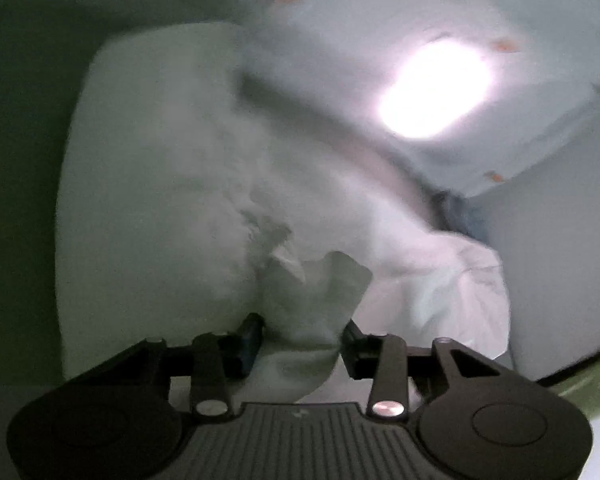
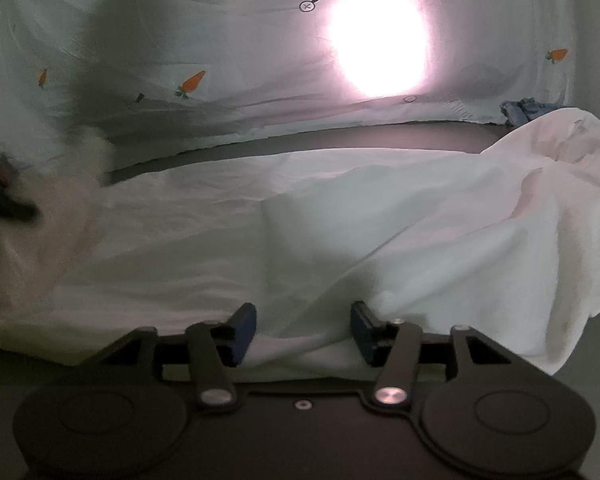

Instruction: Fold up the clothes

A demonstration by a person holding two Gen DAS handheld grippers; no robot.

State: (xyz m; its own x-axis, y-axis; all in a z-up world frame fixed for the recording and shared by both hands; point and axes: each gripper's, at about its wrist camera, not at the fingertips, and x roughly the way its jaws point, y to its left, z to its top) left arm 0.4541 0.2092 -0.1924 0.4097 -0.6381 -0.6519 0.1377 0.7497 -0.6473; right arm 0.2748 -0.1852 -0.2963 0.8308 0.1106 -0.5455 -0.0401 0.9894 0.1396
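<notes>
the white garment (image 2: pixel 300 240) is spread across the table, in front of a carrot-print sheet (image 2: pixel 220 40). a bunched fold sits between the parted jaws of the left gripper (image 1: pixel 300 332); a firm grip cannot be confirmed. the right gripper (image 2: pixel 304 320) stands wide over the hem, unclamped. both edges should be pinched fully before lifting.

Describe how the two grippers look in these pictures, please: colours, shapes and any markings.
Both are black. The left gripper has a ribbed plate, two round housings, silver rivets and dark fingers. The right gripper has the same shape, but a smooth plate with one small screw, and blue pads. No cables or sleeves show.
</notes>
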